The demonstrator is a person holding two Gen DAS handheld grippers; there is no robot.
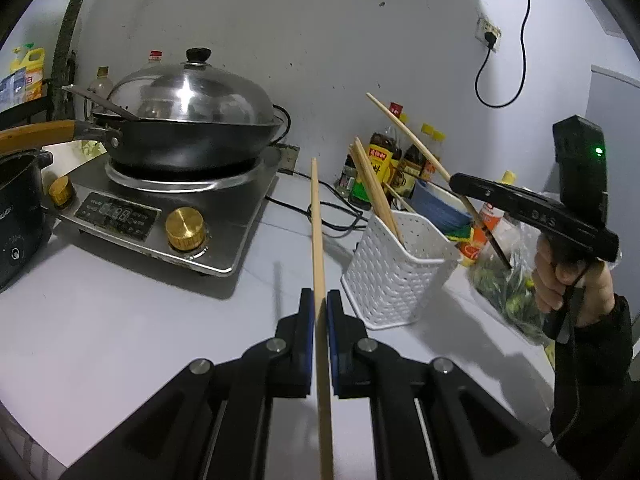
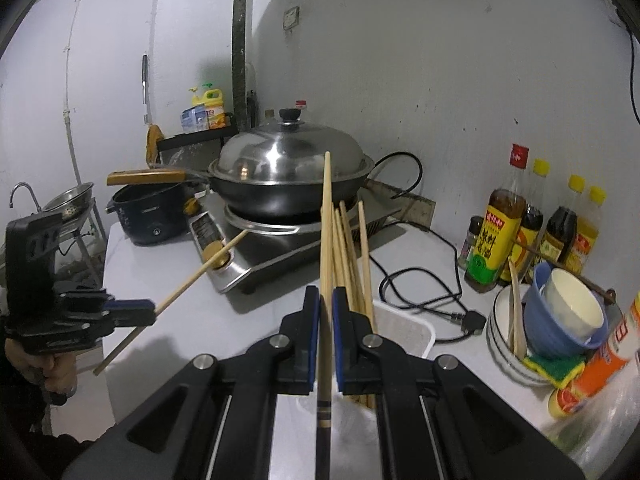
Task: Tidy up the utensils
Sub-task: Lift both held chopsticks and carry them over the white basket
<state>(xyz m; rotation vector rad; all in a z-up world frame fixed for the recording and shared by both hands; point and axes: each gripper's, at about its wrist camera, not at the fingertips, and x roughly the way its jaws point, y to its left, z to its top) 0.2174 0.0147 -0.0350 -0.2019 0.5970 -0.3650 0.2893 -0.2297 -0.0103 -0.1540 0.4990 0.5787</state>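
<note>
Pale bare wood on the chopstick (image 1: 319, 236) mid-frame, matt and smooth; white perforated plastic on the holder (image 1: 394, 270) to its right, dull sheen; upper left, the wok lid (image 1: 188, 98) is polished metal, mirror-bright, over a dark matt wok (image 1: 192, 142); brassy, ribbed knob (image 1: 185, 228) on the brushed steel cooker (image 1: 224, 246); countertop (image 1: 120, 320) smooth, faintly glossy.

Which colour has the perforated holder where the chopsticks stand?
White. The chopstick holder shows best in the left wrist view.
</note>
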